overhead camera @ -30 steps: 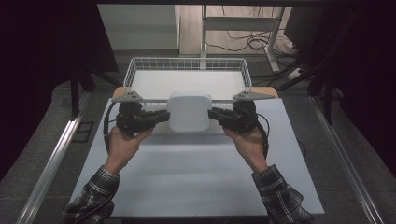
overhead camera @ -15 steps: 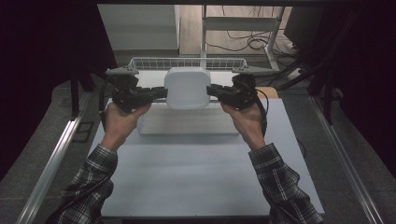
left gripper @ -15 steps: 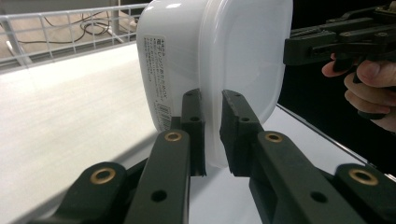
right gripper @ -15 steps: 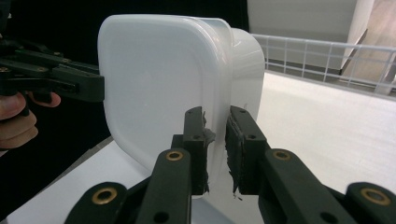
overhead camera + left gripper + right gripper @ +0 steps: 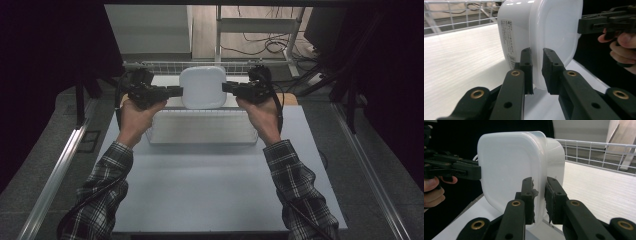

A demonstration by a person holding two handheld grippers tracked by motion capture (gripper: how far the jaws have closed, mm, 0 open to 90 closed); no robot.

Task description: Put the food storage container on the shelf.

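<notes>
**Container held up between both grippers, over the far edge of the table**

Grippers first: the left gripper (image 5: pixel 176 91) is clenched on the left rim of a white, rounded-square plastic container with a translucent lid (image 5: pixel 202 87), and the right gripper (image 5: pixel 227 88) is clenched on the opposite rim. In the left gripper view the two black jaws pinch the lid's edge (image 5: pixel 537 72) from either side, and the right gripper view shows the same thing mirrored (image 5: pixel 539 200). So it's a two-handed pinch, one gripper per side.

The container itself hangs in the air near the far edge of the pale grey table (image 5: pixel 210 185), roughly centred left to right. It's tipped so that the lid faces the high camera, and a printed label runs down its side wall (image 5: pixel 507 42).

Below and just nearer than it sits a white wire basket with a ribbed white floor (image 5: pixel 202 131), resting on the far half of the table. The container looks like it's above the basket's far wall, clear of it, though I can't really tell from that angle whether it's over the basket or a bit beyond it.

Both plaid sleeves (image 5: pixel 105 180) come in from the near edge, arms stretched forward.
</notes>
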